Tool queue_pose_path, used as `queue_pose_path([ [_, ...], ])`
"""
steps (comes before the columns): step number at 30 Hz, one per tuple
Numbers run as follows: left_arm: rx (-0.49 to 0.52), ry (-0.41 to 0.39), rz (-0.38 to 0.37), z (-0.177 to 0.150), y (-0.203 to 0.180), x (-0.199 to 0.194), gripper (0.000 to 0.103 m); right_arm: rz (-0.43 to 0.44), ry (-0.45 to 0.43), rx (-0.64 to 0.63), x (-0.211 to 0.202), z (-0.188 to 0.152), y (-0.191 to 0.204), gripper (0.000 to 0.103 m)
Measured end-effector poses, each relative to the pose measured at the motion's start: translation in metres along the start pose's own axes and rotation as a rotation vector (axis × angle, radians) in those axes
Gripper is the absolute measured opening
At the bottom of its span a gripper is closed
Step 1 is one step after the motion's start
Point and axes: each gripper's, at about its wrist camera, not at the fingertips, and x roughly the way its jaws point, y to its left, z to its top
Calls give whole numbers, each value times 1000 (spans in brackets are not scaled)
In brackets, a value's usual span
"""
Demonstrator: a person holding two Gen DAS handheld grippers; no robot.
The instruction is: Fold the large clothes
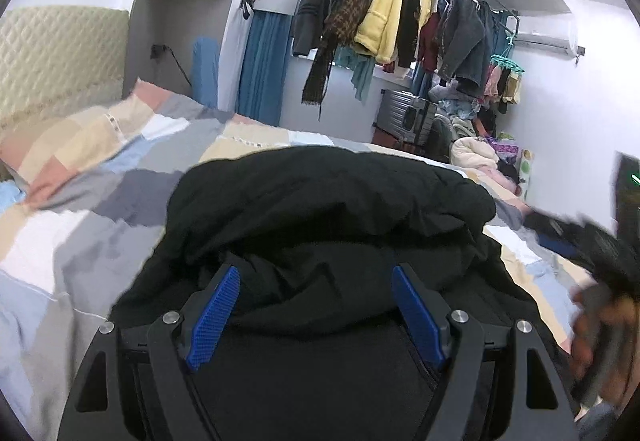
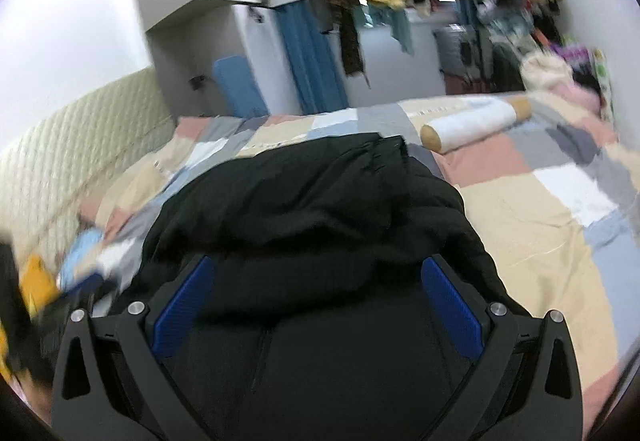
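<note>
Both tongs, left (image 1: pixel 316 305) and right (image 2: pixel 316 301), stand spread around the bunched black garment (image 1: pixel 328 209) on the bed (image 1: pixel 100 169); folding looks unfinished.

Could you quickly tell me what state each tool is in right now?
Left tool: open, black garment bunched between its fingers.
Right tool: open, same garment between its fingers.
</note>
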Motion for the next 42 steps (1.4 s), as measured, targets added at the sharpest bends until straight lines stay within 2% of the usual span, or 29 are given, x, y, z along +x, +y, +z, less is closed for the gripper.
queue_pose_path([
  [5,5,-2,3,-3,1,4,78,-2,49,196,56,24,-39,102],
  [8,-23,2,-8,-4,6,6,78,16,71,276,79,31,-56,91],
  [11,-35,7,-12,-5,9,9,78,4,101,295,96,40,-63,73],
  [13,-39,9,-16,-6,10,11,78,-23,140,285,103,44,-63,52],
  [14,-41,11,-17,-6,10,11,78,-65,174,241,107,47,-60,46],
  [16,-43,13,-22,-7,10,13,78,-92,189,163,105,49,-52,41],
  [18,-47,18,-31,-7,10,15,78,-94,162,97,97,54,-43,37],
  [19,-51,21,-34,-7,11,16,78,-95,136,65,88,56,-39,31],
  [24,-56,26,-34,-7,13,17,78,-107,45,36,59,70,-43,27],
  [29,-51,26,-29,-7,14,16,78,-141,32,9,58,73,-53,26],
  [37,-45,33,-23,-10,12,18,78,-231,103,-96,93,41,-74,26],
  [42,-43,42,-26,-11,11,22,78,-250,154,-155,112,24,-75,28],
])
